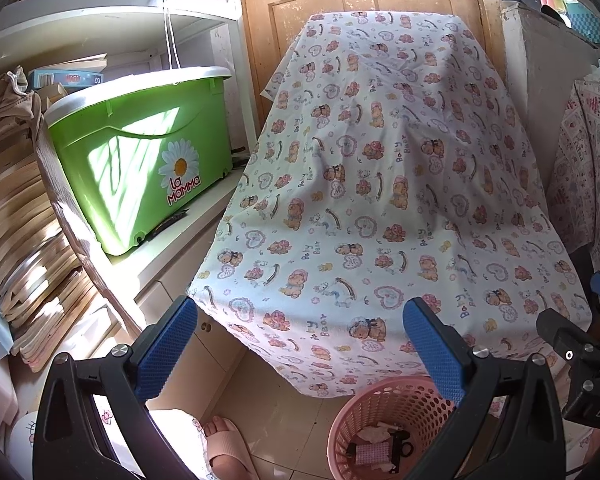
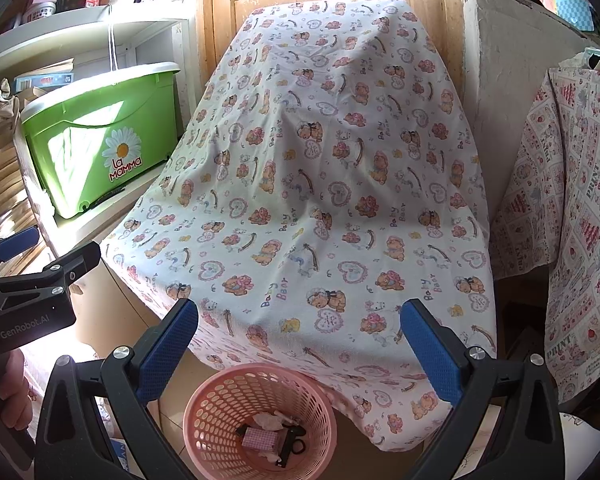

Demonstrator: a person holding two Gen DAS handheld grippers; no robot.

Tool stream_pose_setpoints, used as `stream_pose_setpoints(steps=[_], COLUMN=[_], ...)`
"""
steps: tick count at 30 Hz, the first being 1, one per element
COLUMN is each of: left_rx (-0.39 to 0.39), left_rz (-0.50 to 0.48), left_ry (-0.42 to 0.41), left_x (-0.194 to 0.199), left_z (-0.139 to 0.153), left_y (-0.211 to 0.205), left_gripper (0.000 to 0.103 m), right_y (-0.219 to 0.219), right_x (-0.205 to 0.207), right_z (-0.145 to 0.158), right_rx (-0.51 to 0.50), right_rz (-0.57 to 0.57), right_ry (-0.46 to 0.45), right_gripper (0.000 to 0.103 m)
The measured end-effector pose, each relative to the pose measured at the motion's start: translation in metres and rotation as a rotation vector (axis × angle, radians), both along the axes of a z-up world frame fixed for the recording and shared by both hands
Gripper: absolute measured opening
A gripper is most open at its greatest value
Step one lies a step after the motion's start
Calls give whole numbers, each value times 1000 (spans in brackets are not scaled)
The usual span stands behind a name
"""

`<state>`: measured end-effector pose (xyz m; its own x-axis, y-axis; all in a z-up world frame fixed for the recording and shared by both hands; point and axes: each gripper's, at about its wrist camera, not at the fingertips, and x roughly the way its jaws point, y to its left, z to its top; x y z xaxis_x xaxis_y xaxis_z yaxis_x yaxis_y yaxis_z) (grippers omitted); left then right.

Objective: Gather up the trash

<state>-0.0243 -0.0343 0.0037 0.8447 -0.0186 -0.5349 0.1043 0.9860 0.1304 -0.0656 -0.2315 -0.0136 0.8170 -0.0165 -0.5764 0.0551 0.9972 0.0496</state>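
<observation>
The pink perforated plastic wastebasket [image 2: 260, 420] stands upright on the pale tiled floor, its round mouth facing up, just in front of the hanging front edge of the bear-printed cotton cloth [image 2: 320, 200] that drapes a table. Inside the basket lie a small pink checked packet [image 2: 259, 439] resting flat, a crumpled white tissue [image 2: 269, 421] behind it, and a black clip-like object [image 2: 292, 442] to its right; the packet's long axis runs roughly left to right in the right wrist view. In the left wrist view the same basket [image 1: 384, 424] sits low and right of centre, with its contents partly hidden by the finger in front.

The left gripper [image 1: 300, 352] is held above the floor just left of the basket, fingers pointing toward the cloth, its blue textured pads spread wide with nothing between them. The right gripper [image 2: 300, 354] hangs directly over the basket, angled down and forward, its pads likewise spread wide and empty. A hand wraps the left gripper's handle at the left edge of the right wrist view.

Left of the cloth, a green plastic tub with a white rim and daisy sticker [image 1: 140, 160] sits on a white shelf. A foot in a pale pink slipper [image 1: 224, 444] rests on the floor left of the basket.
</observation>
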Motion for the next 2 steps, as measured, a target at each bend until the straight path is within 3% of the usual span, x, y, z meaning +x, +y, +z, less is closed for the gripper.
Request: stream_pose_setpoints(steps=[2], left_rx=[1], left_rz=[-3], left_ry=[2], left_x=[-1], left_z=[0], left_y=[0], left_gripper=[102], right_y=[0], right_x=[0], right_z=[0], right_rx=[0], right_rz=[1], right_ry=[1], right_gripper=[102])
